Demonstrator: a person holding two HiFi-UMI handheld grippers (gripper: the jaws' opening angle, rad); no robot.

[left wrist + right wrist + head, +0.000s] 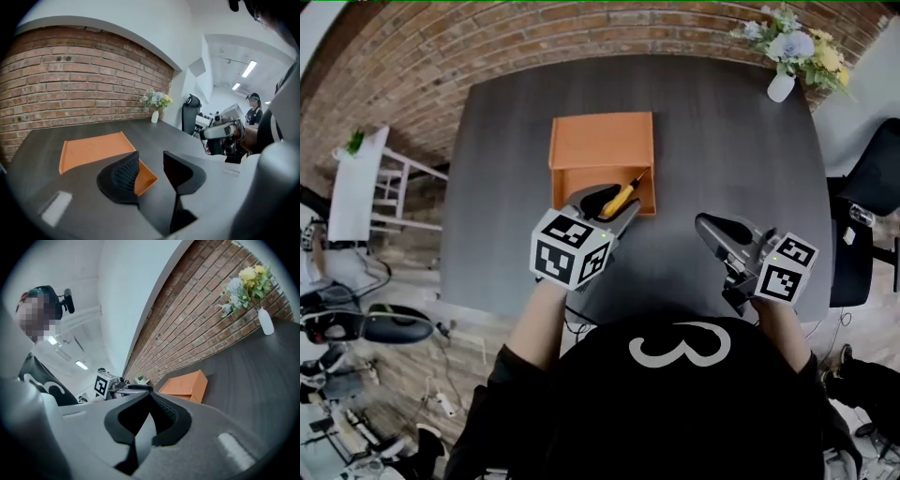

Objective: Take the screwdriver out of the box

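Diagonally, screwdriver point(624, 195) tip far-right.

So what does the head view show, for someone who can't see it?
A yellow-handled screwdriver lies in an open orange box on a dark grey table, right at the open left hand-held gripper. The right hand-held gripper hovers aside, empty.

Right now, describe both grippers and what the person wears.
Left gripper and right gripper match: grey bodies, dark curved jaws with ribbed pads, each carrying a white cube with black square markers. The person wears a black top with white print.
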